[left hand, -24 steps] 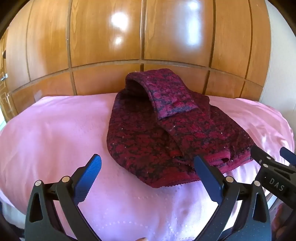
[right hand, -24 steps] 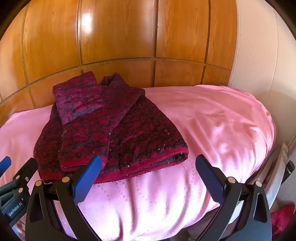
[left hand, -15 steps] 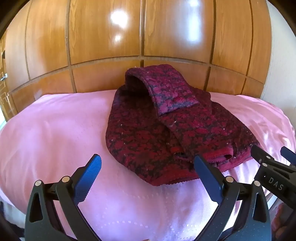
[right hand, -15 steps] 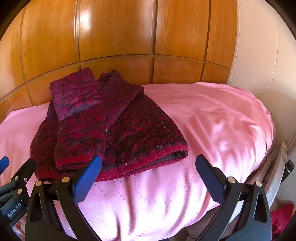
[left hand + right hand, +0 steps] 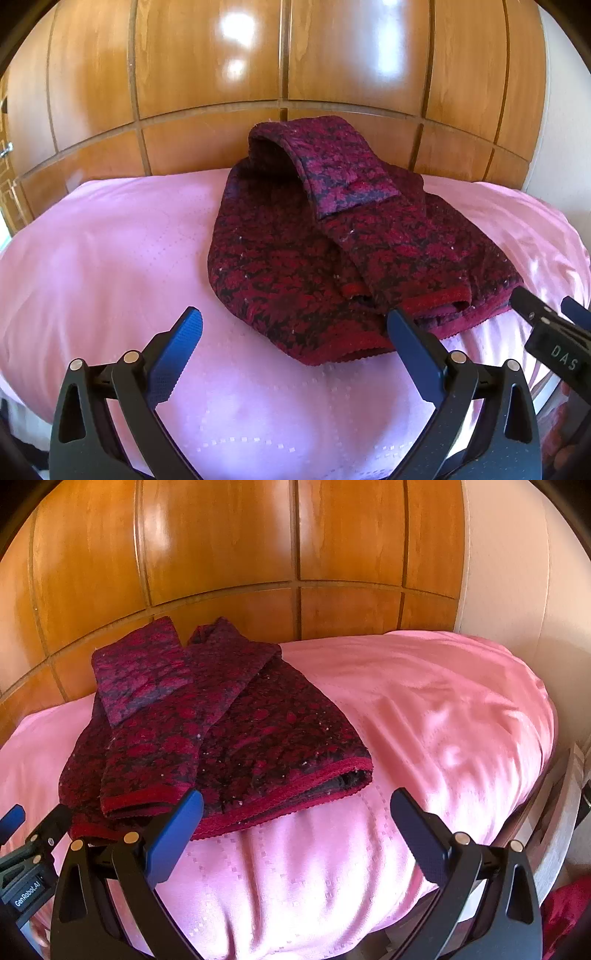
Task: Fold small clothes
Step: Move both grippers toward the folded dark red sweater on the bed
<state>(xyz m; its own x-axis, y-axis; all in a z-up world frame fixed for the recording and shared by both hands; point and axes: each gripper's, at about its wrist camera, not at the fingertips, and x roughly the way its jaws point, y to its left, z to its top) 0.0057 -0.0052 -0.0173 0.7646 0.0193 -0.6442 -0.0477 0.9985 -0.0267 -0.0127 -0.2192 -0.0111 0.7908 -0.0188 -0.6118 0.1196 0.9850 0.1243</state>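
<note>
A dark red patterned knit sweater lies on the pink bed cover, its sleeves folded over the body and its red hem toward me. It also shows in the right wrist view. My left gripper is open and empty, just in front of the hem's left part. My right gripper is open and empty, just in front of the hem's right corner. Each gripper shows at the edge of the other's view: the right one and the left one.
The pink cover spans the bed, also in the right wrist view. A wooden panelled wall stands right behind the bed. A pale wall is at the right. The bed's edge drops off at the right.
Both grippers have moved forward and lower toward the sweater's hem. Both stay open. The sweater has not moved.
</note>
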